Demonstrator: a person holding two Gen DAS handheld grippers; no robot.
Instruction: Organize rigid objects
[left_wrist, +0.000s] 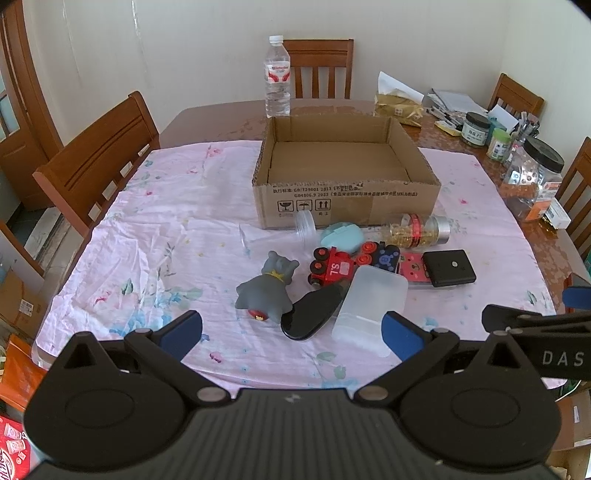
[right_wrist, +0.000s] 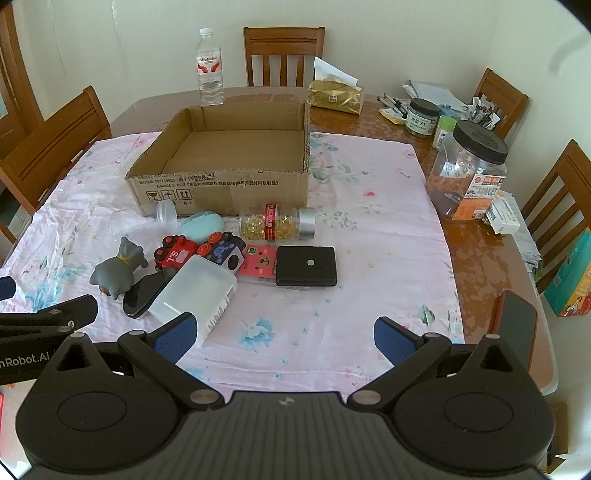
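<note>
Just in front of the open brown cardboard box (left_wrist: 343, 173), empty so far, the whole pile sits on the pink floral cloth covering the bench (left_wrist: 166, 258): grey rubber cat figure (left_wrist: 267, 291), red toy train (left_wrist: 334, 267), glossy black oval piece (left_wrist: 314, 314), frosted translucent plastic tub (left_wrist: 369, 302) lying tilted on that oval, black rectangular power bank (left_wrist: 448, 267) partly over a pink card-like pack (left_wrist: 412, 269), mint-green oval case (left_wrist: 341, 236), clear jar of gold capsules with silver cap (left_wrist: 421, 230) on its side, and a clear wine glass (left_wrist: 273, 236) on its side touching the box front. Left tool (left_wrist: 291, 328) hovers near the tub with fingers apart, nothing held; right tool (right_wrist: 282, 334) likewise spread and empty over bare cloth, on the near side of the pile from the box. Handling guess: tub is light, stiff, slick-walled, so take it across the short sides; cat looks squashy, grab the body; power bank looks dense, pinch the long edges; glass is fragile and will roll, take the stem; the jar will roll too. Box walls are low, so the lift over the front edge is small. Open cloth left and right of the box gives swing room; jars and clutter crowd the bench to the box's right, and a phone (right_wrist: 517, 328) lies at that corner.
</note>
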